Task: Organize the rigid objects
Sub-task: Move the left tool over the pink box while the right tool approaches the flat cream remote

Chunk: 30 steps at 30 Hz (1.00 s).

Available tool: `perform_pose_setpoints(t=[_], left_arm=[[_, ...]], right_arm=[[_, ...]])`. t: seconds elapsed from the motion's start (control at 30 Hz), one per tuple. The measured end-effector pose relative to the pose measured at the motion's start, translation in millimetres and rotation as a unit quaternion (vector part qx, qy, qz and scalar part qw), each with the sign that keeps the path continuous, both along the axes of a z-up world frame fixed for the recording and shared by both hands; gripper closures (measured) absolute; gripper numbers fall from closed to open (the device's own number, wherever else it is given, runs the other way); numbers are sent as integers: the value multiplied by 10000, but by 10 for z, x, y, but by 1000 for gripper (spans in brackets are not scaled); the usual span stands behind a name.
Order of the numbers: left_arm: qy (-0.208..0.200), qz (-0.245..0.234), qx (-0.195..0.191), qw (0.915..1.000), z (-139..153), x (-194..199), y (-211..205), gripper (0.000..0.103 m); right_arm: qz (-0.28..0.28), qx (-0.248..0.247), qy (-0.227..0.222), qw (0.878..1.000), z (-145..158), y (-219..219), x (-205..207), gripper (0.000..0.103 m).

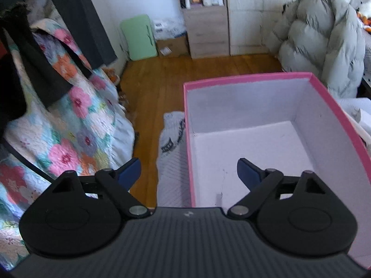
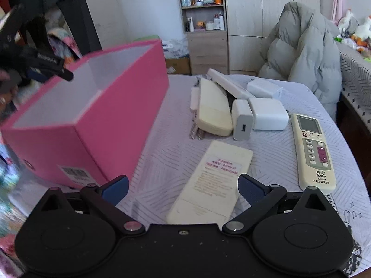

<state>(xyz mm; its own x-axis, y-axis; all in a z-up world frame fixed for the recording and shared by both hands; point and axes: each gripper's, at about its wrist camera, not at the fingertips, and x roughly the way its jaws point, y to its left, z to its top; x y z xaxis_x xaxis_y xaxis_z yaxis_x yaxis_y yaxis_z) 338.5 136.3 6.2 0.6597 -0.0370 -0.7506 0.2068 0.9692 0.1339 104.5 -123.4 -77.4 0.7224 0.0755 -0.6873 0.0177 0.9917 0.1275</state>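
Observation:
An empty pink box [image 1: 255, 78] with a white inside stands at the table's left edge. My left gripper [image 1: 189, 172] is open and straddles the box's near left wall, one finger outside and one inside, with the pads clear of it. In the right wrist view the pink box [image 2: 111, 106] is on the left. My right gripper [image 2: 183, 188] is open, low over a cream remote [image 2: 208, 180] lying face down. A face-up remote [image 2: 313, 150] lies to the right. Behind it are a cream case [image 2: 213, 108], white chargers [image 2: 242, 119] [image 2: 269, 113] [image 2: 264, 88] and a white bar [image 2: 229, 82].
The patterned tablecloth [image 2: 266, 162] covers the table. A grey puffer jacket [image 2: 306, 53] hangs over a chair behind it. A floral quilt [image 1: 69, 115] and wooden floor [image 1: 162, 81] lie left of the box. Small metal pieces [image 2: 197, 129] rest beside the cream case.

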Motion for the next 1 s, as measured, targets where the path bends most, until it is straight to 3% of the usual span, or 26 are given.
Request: perform_pose_setpoints(t=[0.2, 0.27, 0.3, 0.33, 0.37, 0.43, 0.5, 0.6, 0.67, 0.7, 0.83, 0.97, 1.0], left_arm=[[208, 278, -18, 9994, -192, 228, 67, 19], [267, 287, 29, 9992, -239, 302, 48, 20], [293, 276, 48, 9992, -248, 326, 41, 30], [301, 282, 48, 9991, -251, 338, 35, 45], [321, 295, 65, 9990, -256, 351, 29, 52], [381, 294, 104, 9988, -277, 367, 14, 85], [532, 200, -49, 9984, -306, 365, 10, 96], [557, 173, -28, 9983, -315, 303, -44, 100], [495, 181, 4, 9986, -308, 288, -63, 100], [464, 191, -12, 9987, -301, 279, -63, 100], [319, 200, 19, 9993, -266, 214, -121, 100], [190, 8, 67, 9998, -311, 86, -268, 100], [153, -65, 111, 9998, -304, 43, -302, 100]], right_arm=[[-22, -237, 33, 9997, -89, 54, 69, 1], [-19, -312, -13, 9995, -92, 42, 81, 9], [-25, -381, -51, 9993, -88, 28, 90, 14], [-42, -500, -105, 9987, -81, 20, 87, 29], [-43, -593, -160, 9981, -74, 8, 80, 47], [19, -642, -227, 9977, -52, -50, 68, 61], [96, -394, -214, 9989, -24, -144, 66, 66], [-98, -196, -161, 9996, 2, -254, 82, 60], [-230, -85, -92, 9997, 19, -302, 77, 31], [-256, -29, -102, 9996, 36, -313, 63, 25], [-157, -29, -49, 9999, 45, -254, 42, 19], [-198, -42, 268, 9994, -163, -192, 136, 16], [-221, -204, 166, 9994, -194, -162, 125, 16]])
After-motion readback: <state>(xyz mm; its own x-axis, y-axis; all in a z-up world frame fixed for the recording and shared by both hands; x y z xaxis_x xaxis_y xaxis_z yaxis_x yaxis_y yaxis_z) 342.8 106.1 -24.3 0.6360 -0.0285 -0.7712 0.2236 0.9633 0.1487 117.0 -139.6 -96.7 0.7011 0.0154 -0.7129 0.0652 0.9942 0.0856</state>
